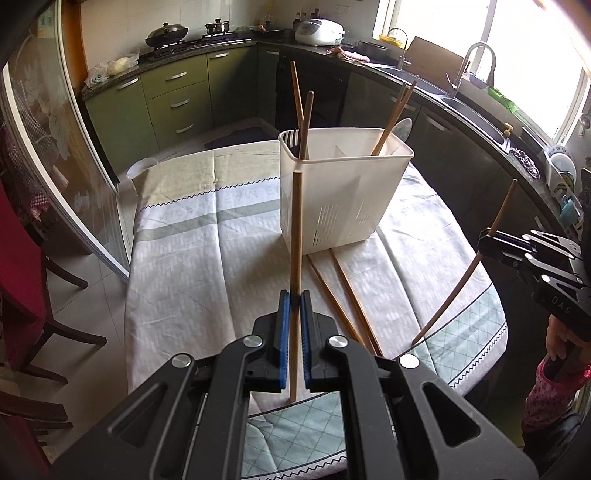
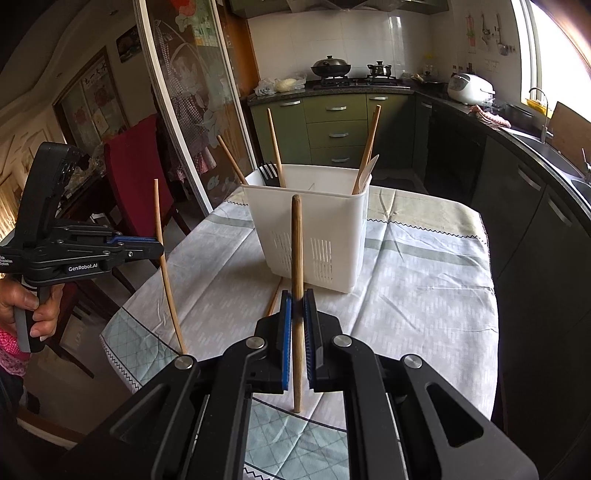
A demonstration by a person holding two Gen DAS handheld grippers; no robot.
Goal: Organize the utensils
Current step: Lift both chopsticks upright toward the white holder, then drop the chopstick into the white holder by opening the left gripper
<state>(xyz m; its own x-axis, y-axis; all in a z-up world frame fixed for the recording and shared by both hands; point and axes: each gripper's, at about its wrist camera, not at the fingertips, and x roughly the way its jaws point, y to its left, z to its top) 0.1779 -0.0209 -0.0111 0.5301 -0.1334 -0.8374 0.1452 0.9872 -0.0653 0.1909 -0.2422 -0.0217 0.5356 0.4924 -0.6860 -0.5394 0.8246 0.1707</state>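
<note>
A white slotted utensil holder (image 1: pixel 343 192) (image 2: pixel 314 229) stands on the cloth-covered table. It holds several upright chopsticks, a black fork (image 2: pixel 267 173) and a white spoon (image 2: pixel 367 170). My left gripper (image 1: pixel 294 295) (image 2: pixel 160 245) is shut on one pale wooden chopstick (image 1: pixel 295 229) (image 2: pixel 166 280), held upright above the table in front of the holder. My right gripper (image 2: pixel 297 293) (image 1: pixel 484 240) is shut on a darker chopstick (image 2: pixel 295 240) (image 1: pixel 450 291), also lifted and nearly upright. Two loose chopsticks (image 1: pixel 340 295) lie on the cloth in front of the holder.
The table's rounded near edge (image 1: pixel 461 376) is just below both grippers. Wooden chairs (image 1: pixel 55 332), one draped in red cloth (image 2: pixel 136 166), stand at the left by a glass sliding door (image 1: pixel 74 166). Green cabinets, a stove, a rice cooker (image 1: pixel 319 31) and a sink line the far walls.
</note>
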